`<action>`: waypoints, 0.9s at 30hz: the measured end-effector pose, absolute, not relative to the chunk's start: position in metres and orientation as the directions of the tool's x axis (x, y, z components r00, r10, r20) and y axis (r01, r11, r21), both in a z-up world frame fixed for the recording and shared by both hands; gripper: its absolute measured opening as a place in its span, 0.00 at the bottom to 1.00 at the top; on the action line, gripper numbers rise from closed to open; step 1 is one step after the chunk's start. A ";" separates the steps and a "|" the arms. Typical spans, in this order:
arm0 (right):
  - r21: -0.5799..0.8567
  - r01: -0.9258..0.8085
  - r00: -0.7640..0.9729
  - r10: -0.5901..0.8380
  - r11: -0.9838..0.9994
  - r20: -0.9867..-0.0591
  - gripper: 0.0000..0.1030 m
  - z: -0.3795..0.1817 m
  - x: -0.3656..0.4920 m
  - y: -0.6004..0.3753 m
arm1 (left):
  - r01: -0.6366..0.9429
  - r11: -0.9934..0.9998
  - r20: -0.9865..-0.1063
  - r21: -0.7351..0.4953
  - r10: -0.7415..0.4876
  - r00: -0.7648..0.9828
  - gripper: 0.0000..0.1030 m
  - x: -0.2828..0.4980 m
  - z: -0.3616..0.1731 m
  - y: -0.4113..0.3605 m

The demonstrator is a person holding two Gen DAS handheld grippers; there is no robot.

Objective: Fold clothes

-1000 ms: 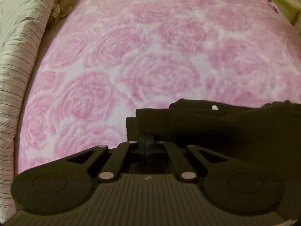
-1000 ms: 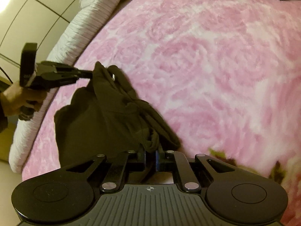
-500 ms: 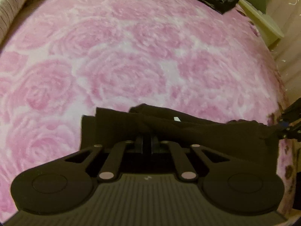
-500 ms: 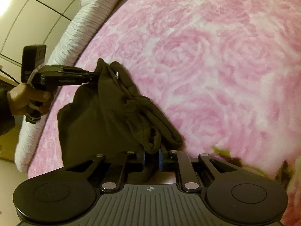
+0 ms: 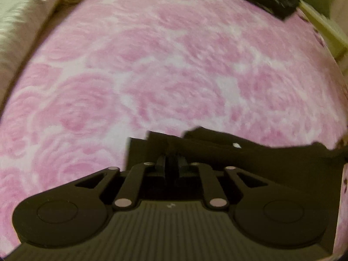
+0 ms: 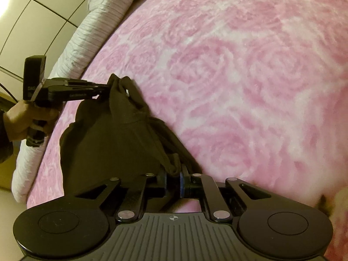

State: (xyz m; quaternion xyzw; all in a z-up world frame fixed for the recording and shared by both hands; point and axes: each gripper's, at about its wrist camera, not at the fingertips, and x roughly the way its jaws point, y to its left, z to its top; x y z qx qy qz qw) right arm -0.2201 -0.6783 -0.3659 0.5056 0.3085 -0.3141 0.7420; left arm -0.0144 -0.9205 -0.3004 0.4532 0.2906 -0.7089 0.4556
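Both grippers, left gripper and right gripper, are clamped on opposite ends of the dark garment, whose long axis spans between them above the pink bedspread's near edge.

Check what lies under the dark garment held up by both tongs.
The dark garment hangs above the pink rose blanket, pinched by the left tongs and right tongs. Whatever lies directly beneath its folds is covered.
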 end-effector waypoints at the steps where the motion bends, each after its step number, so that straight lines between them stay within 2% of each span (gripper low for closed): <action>1: 0.550 0.781 0.608 -0.158 0.296 -0.778 0.10 -0.362 -0.221 -0.679 | 0.923 -0.383 -0.900 0.017 -0.408 -0.152 0.11 -0.006 -0.292 -0.920; 2: 0.538 0.787 0.599 -0.164 0.303 -0.784 0.12 -0.357 -0.222 -0.679 | 0.936 -0.350 -0.892 0.027 -0.432 -0.135 0.11 0.003 -0.283 -0.918; 4: 0.493 0.801 0.572 -0.194 0.340 -0.797 0.26 -0.343 -0.221 -0.677 | 0.951 -0.310 -0.876 0.023 -0.464 -0.130 0.11 0.018 -0.266 -0.909; 6: 0.475 0.790 0.586 -0.250 0.388 -0.771 0.29 -0.324 -0.218 -0.672 | 0.956 -0.293 -0.869 0.003 -0.474 -0.142 0.11 0.025 -0.255 -0.897; 8: 0.468 0.756 0.622 -0.277 0.458 -0.733 0.29 -0.309 -0.208 -0.668 | 0.956 -0.291 -0.874 -0.022 -0.459 -0.160 0.11 0.025 -0.255 -0.878; 11: 0.470 0.686 0.670 -0.229 0.556 -0.706 0.30 -0.306 -0.178 -0.665 | 0.949 -0.310 -0.896 -0.058 -0.403 -0.186 0.12 0.017 -0.272 -0.847; 14: 0.473 0.623 0.700 -0.175 0.623 -0.692 0.30 -0.317 -0.150 -0.666 | 0.938 -0.344 -0.921 -0.030 -0.356 -0.160 0.11 0.009 -0.301 -0.830; 17: 0.435 0.582 0.685 -0.127 0.687 -0.717 0.30 -0.341 -0.122 -0.673 | 0.949 -0.313 -0.917 -0.034 -0.369 -0.155 0.04 0.021 -0.307 -0.838; 22: 0.402 0.614 0.650 -0.145 0.679 -0.746 0.25 -0.365 -0.118 -0.691 | 0.963 -0.268 -0.910 -0.039 -0.388 -0.145 0.02 0.039 -0.315 -0.850; 27: 0.402 0.643 0.638 -0.165 0.652 -0.752 0.26 -0.345 -0.123 -0.677 | 0.940 -0.325 -0.883 -0.102 -0.405 -0.236 0.04 0.028 -0.287 -0.843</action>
